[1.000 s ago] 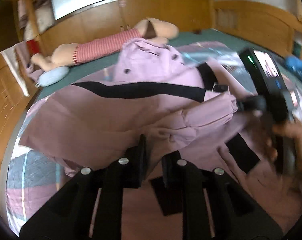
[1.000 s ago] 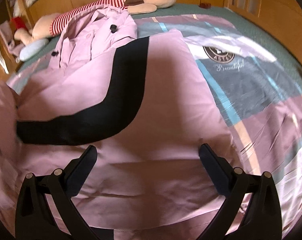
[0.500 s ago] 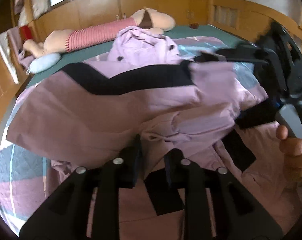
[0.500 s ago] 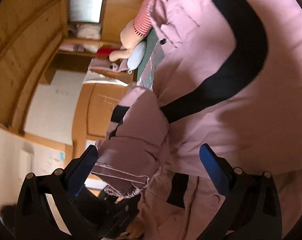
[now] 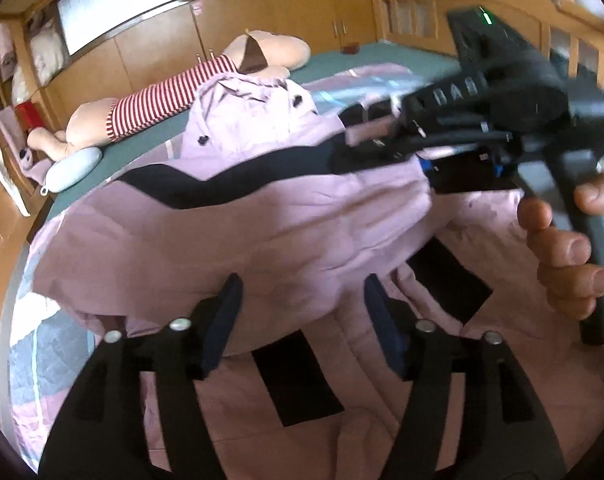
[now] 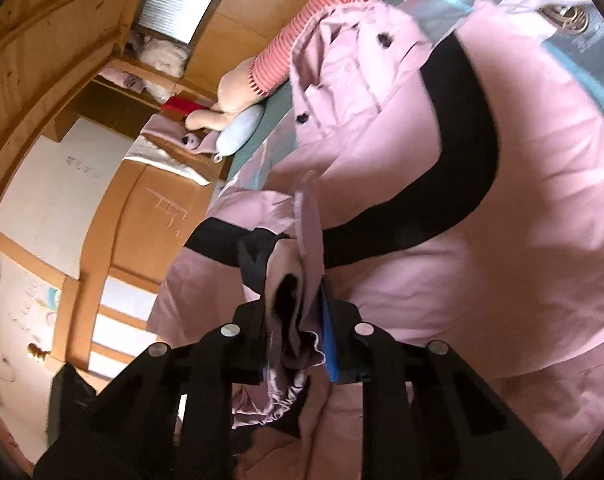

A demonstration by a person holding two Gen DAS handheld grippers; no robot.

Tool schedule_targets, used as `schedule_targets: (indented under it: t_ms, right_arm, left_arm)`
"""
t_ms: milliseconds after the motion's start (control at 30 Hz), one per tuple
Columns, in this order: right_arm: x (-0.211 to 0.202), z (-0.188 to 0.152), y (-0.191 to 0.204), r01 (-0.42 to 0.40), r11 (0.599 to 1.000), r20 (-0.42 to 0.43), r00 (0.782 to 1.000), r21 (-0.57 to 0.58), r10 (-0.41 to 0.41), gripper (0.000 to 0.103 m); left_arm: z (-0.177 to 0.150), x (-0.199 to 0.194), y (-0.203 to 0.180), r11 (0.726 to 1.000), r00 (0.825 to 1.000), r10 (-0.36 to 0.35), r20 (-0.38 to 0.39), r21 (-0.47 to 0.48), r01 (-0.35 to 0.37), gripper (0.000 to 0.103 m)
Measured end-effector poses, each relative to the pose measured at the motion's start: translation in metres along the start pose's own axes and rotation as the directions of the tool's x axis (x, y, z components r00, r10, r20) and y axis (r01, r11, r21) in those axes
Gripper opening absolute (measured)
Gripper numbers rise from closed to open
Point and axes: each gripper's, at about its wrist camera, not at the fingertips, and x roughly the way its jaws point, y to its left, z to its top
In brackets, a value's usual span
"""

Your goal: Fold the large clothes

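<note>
A large pink coat with a black band (image 5: 230, 236) lies spread on the bed; it also shows in the right wrist view (image 6: 501, 248). My left gripper (image 5: 302, 312) is open, its fingers apart just over the coat's folded part, holding nothing. My right gripper (image 6: 298, 312) is shut on a bunched pink and black edge of the coat (image 6: 298, 264) and holds it up. In the left wrist view the right gripper (image 5: 381, 136) shows at the upper right, a hand on its handle, clamping the coat's edge.
A long plush doll in a red-striped top (image 5: 170, 92) and a pale blue cushion (image 5: 70, 168) lie at the bed's far side. Wooden cupboards (image 5: 262, 20) and a wooden rail (image 5: 421, 16) surround the bed. A patterned quilt (image 5: 34, 356) lies under the coat.
My left gripper has opened and let go of the coat. My right gripper has closed on the coat's edge and lifted it over the body of the coat.
</note>
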Motion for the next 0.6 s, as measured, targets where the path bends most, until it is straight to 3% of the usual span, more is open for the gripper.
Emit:
schedule_targets:
  t_ms: [100,167,267,333,400,467,500,600]
  right_arm:
    - [-0.025,0.004,-0.007,0.051,0.999,0.075,0.996,0.002,-0.051,0.022]
    - [-0.046,0.013,-0.010,0.113,0.994,0.154,0.982,0.002,-0.112,0.019]
    - [-0.079,0.023,-0.017,0.246,0.969,0.287,0.926,0.030,-0.244,0.014]
    - [-0.098,0.027,-0.025,0.351,0.933,0.358,0.864,0.077,-0.354,0.014]
    - [-0.103,0.029,-0.034,0.403,0.909,0.348,0.841,0.107,-0.414,0.029]
    - [-0.098,0.029,-0.040,0.404,0.906,0.301,0.855,0.124,-0.422,0.094]
    - [-0.093,0.028,-0.040,0.394,0.911,0.284,0.865,0.122,-0.413,0.099]
    - [-0.064,0.023,-0.027,0.397,0.917,0.196,0.898,0.025,-0.394,0.100]
  left_arm:
    - [0.005,-0.010,0.017,0.996,0.999,-0.010,0.032,-0.091,0.013,0.092]
    - [0.007,-0.017,0.028,0.992,0.998,-0.003,0.063,-0.129,0.011,0.093]
    - [0.007,-0.021,0.041,0.981,0.997,0.043,0.064,-0.189,-0.031,0.101]
    - [0.006,-0.008,0.052,0.971,0.997,0.075,-0.002,-0.229,-0.073,0.101]
    - [0.003,0.010,0.063,0.959,0.992,0.091,-0.086,-0.259,-0.110,0.101]
    - [-0.005,0.034,0.077,0.941,0.975,0.094,-0.199,-0.302,-0.152,0.101]
    - [-0.008,0.041,0.083,0.934,0.971,0.081,-0.227,-0.323,-0.154,0.101]
    - [-0.015,0.057,0.098,0.908,0.958,0.062,-0.279,-0.383,-0.170,0.101]
